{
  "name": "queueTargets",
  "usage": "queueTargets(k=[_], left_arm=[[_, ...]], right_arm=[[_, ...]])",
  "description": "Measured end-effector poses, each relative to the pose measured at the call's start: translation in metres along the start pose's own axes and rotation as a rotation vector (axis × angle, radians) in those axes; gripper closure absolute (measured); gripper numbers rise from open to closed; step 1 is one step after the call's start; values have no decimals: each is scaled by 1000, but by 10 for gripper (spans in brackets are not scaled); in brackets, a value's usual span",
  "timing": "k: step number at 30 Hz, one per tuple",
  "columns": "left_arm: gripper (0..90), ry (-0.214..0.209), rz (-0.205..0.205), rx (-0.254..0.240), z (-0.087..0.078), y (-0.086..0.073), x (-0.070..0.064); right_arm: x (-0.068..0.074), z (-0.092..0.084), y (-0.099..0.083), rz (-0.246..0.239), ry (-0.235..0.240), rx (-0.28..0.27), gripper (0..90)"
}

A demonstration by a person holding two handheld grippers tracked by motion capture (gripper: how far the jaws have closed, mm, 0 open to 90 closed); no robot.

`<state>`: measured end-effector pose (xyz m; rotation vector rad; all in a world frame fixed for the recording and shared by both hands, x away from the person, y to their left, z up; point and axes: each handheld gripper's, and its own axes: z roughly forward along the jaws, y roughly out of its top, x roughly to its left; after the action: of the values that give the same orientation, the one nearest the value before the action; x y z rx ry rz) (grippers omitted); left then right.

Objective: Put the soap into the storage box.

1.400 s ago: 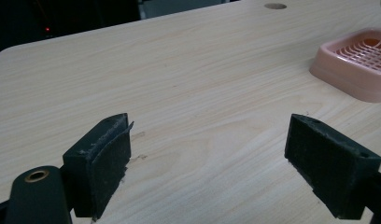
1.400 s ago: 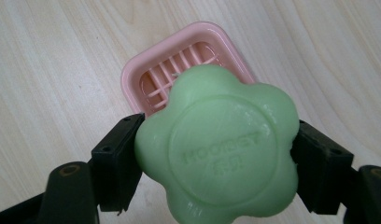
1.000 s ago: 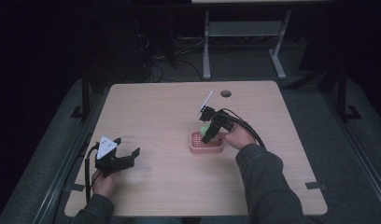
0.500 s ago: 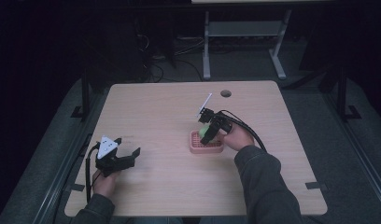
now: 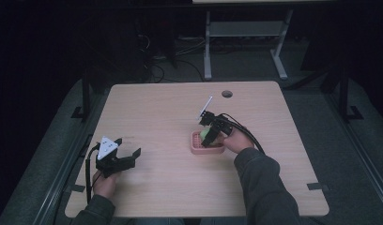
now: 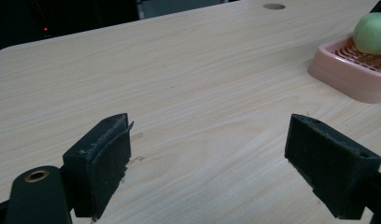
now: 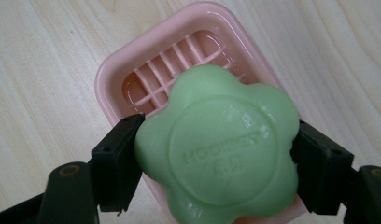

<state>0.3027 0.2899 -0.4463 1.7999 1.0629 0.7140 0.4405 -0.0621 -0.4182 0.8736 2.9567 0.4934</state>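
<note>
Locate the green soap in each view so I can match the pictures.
High view: green soap right of table centre, in the right gripper over the pink soap dish.
Left gripper view: top right corner, above the dish.
Right gripper view: centre, clamped between the two black jaws, over the dish.
Shared landmark: the pink soap dish.

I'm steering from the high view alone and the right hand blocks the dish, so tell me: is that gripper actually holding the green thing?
Observer: Yes, the right gripper has its jaws clamped on both sides of the green soap.
Operator: What shape is it?
Observer: Flower-shaped, with embossed lettering.
Operator: Is the pink dish solid inside?
Observer: No, it has a slatted floor.
Operator: And the left gripper?
Observer: Jaws wide apart above bare table.
</note>
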Motion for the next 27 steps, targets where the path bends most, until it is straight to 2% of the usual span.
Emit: queueTargets(k=[2, 8, 19, 27], left_arm=[[143, -1, 1, 2, 0, 0, 0], [143, -1, -1, 0, 0, 0, 0], [143, -1, 2, 0, 0, 0, 0], [143, -1, 1, -1, 0, 0, 0]], right_arm=[[-1, 1, -2, 16, 5, -1, 258], [-3, 0, -3, 21, -4, -6, 257], [-4, 3, -1, 34, 8, -3, 254], [-4, -2, -1, 37, 8, -32, 256]])
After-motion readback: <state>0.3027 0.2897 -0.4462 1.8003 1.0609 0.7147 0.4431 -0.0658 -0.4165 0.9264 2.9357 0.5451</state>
